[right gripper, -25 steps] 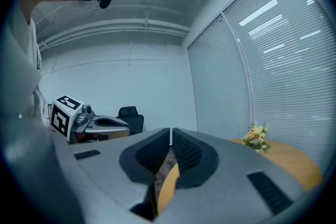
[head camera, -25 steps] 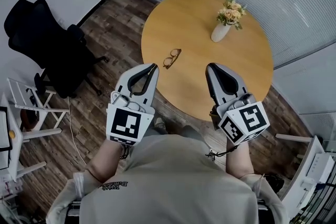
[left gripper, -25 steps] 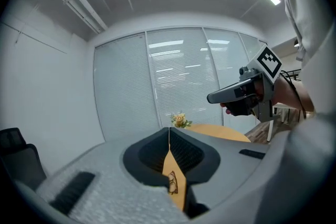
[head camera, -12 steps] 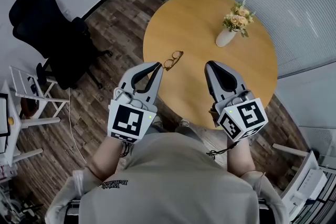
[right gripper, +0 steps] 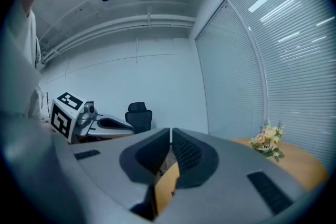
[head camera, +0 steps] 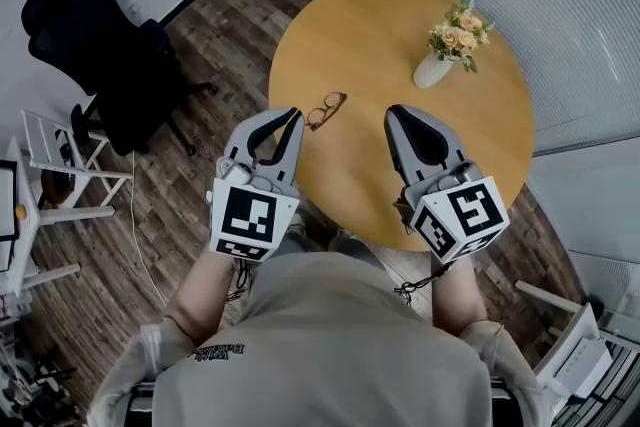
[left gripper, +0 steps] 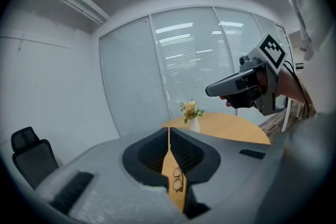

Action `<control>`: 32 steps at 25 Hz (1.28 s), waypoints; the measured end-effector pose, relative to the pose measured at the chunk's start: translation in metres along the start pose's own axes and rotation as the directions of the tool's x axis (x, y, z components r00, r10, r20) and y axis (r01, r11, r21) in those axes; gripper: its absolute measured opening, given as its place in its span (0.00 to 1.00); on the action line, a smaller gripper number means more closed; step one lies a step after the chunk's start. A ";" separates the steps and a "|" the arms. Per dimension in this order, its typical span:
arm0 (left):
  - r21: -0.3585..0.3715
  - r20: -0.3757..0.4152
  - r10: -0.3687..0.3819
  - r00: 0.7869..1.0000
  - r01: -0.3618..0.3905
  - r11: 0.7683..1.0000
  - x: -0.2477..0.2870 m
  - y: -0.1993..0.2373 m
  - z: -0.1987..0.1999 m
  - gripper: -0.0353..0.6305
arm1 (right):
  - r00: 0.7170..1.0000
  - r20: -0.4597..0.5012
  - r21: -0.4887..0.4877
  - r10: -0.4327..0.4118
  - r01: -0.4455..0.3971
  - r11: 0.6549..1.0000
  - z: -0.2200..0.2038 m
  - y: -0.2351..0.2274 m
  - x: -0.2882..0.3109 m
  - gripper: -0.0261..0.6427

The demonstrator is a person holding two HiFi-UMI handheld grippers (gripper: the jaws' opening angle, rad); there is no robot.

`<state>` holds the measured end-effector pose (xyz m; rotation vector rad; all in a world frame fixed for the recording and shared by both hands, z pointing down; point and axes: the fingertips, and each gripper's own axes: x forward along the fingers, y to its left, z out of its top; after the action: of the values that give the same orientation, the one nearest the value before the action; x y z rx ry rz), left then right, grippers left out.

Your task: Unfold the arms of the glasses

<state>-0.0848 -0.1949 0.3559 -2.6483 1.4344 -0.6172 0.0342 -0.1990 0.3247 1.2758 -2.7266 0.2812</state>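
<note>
A pair of folded brown-rimmed glasses [head camera: 326, 110] lies near the left front edge of the round wooden table [head camera: 380, 25]. My left gripper [head camera: 294, 119] hovers just short of them at the table's edge, jaws shut and empty. Through its jaws in the left gripper view, the glasses [left gripper: 177, 181] show a short way ahead of the left gripper [left gripper: 168, 131]. My right gripper [head camera: 393, 115] is held over the table's front part, to the right of the glasses, also shut with nothing in it. Its own view shows the right gripper [right gripper: 171, 131] with its tips together.
A white vase of flowers [head camera: 440, 63] stands at the table's far right. A black office chair [head camera: 100, 45] sits on the wood floor to the left, with a white rack [head camera: 45, 165] near it. Blinds line the far wall.
Both grippers have moved a little forward toward the table, the left one nearer the glasses. The glasses have not moved. Both stay shut.
</note>
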 end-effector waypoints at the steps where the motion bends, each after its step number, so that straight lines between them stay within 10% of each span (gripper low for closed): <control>1: -0.003 -0.005 0.010 1.000 -0.010 1.000 0.003 0.000 0.000 0.09 | 1.000 0.000 0.005 0.004 -0.004 1.000 0.000 -0.003 0.003 0.09; 14: -0.060 -0.138 0.071 0.988 -0.080 0.995 0.081 0.016 -0.054 0.15 | 0.997 -0.075 0.009 0.001 0.000 1.000 -0.038 -0.052 0.053 0.09; 32: -0.057 -0.397 -0.010 0.918 -0.013 0.998 0.176 -0.012 -0.201 0.26 | 0.962 -0.274 0.068 -0.002 0.022 0.997 -0.165 -0.091 0.111 0.09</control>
<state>-0.0657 -0.3059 0.5984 -2.6706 1.5629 -1.1885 0.0385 -0.3035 0.5165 1.1709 -2.4940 0.5160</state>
